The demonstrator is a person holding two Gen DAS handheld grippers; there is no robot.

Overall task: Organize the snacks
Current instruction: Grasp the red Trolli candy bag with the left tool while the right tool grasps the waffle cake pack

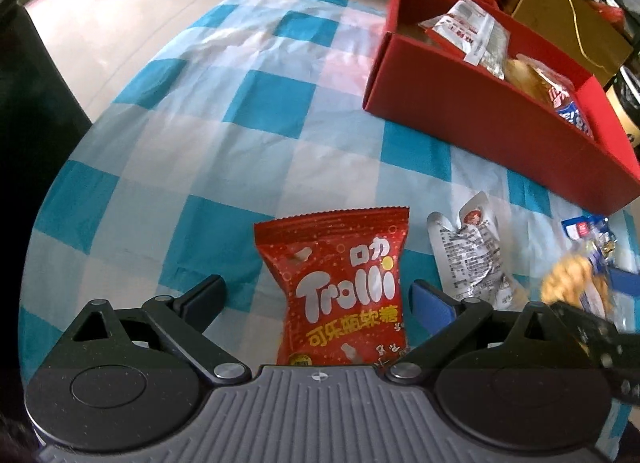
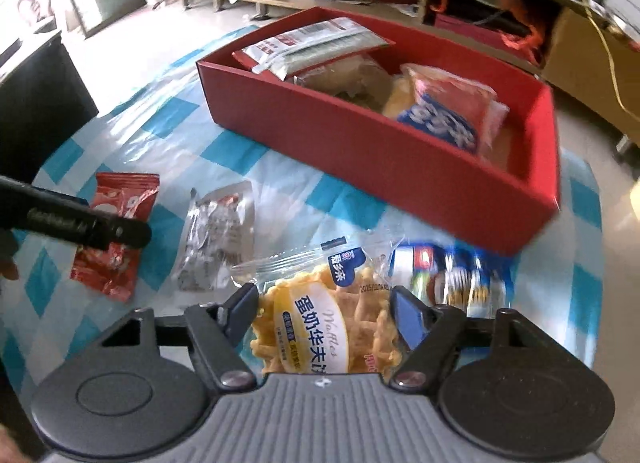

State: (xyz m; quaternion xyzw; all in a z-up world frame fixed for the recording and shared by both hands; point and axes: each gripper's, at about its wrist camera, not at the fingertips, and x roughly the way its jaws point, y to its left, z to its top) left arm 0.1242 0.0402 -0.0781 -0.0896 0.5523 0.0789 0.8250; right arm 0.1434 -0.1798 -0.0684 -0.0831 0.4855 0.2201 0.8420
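Left wrist view. Left gripper (image 1: 318, 293): jaws spread wide, nothing clamped. Red Trolli gummy packet (image 1: 340, 287): flat on the checked blue-and-white cloth (image 1: 192, 143), between the fingers and clear of both pads. Silver foil packet (image 1: 474, 259): on the cloth just right of the Trolli packet. Red box (image 1: 492, 131): open-topped, near the cloth's far right edge, holding a white-and-silver packet (image 1: 472, 31) at its far end and a blue-and-red bag (image 1: 568, 103) nearer. Right gripper, blurred, enters at the right edge with the waffle packet.

Right wrist view. Right gripper (image 2: 324, 311): jaws about half spread; the waffle packet (image 2: 324, 327), clear wrapper with yellow waffles, sits between the fingers, and both pads appear to meet its sides, though I cannot tell how firmly. Blue snack packet (image 2: 452, 275): blurred, on the cloth just right of the waffles, beside the box's near wall. Silver foil packet and Trolli packet lie left of it; a finger of the left gripper (image 2: 80, 223) crosses over the Trolli packet.
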